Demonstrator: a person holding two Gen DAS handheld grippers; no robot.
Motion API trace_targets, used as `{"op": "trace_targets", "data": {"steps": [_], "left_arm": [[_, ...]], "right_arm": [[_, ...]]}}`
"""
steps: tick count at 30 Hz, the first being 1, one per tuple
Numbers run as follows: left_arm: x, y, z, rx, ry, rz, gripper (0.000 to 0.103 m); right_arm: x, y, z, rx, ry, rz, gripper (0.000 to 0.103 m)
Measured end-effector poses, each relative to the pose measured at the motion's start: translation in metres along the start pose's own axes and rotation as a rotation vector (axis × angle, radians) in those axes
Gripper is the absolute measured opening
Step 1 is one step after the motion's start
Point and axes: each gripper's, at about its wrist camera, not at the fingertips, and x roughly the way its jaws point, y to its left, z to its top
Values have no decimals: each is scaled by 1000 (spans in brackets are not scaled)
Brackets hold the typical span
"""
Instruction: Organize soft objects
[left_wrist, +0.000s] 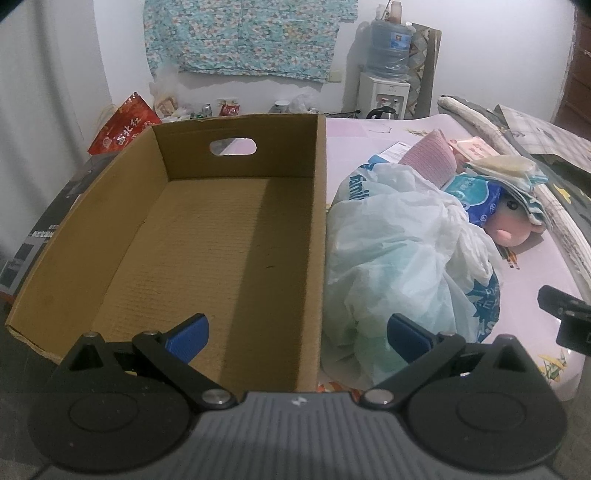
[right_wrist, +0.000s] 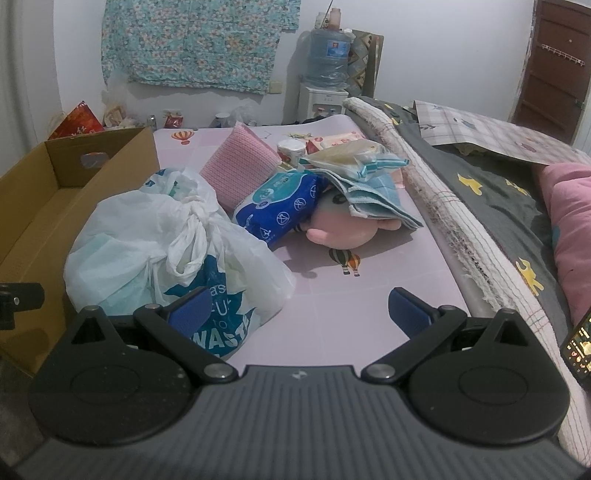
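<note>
Only from right wrist: phone (right_wrist: 578, 347).

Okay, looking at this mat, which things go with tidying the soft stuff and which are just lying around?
For the job:
cardboard box
tied plastic bag
pink plush toy
blue wipes pack
pink cloth
folded towel

Just lying about:
water dispenser
phone
red bag
floral curtain

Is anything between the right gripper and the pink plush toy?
Partly. The tied plastic bag sits just ahead of the open right gripper on its left side, and the blue wipes pack and folded towel lie over the plush toy. The mat straight ahead is bare.
</note>
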Motion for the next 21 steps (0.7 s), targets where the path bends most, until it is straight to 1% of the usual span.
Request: {"op": "trace_targets", "data": {"steps": [21], "left_arm": [[1,0,0,-1,4,2,103]], "right_arm": [[3,-2,-1,7,17,5,102]]}}
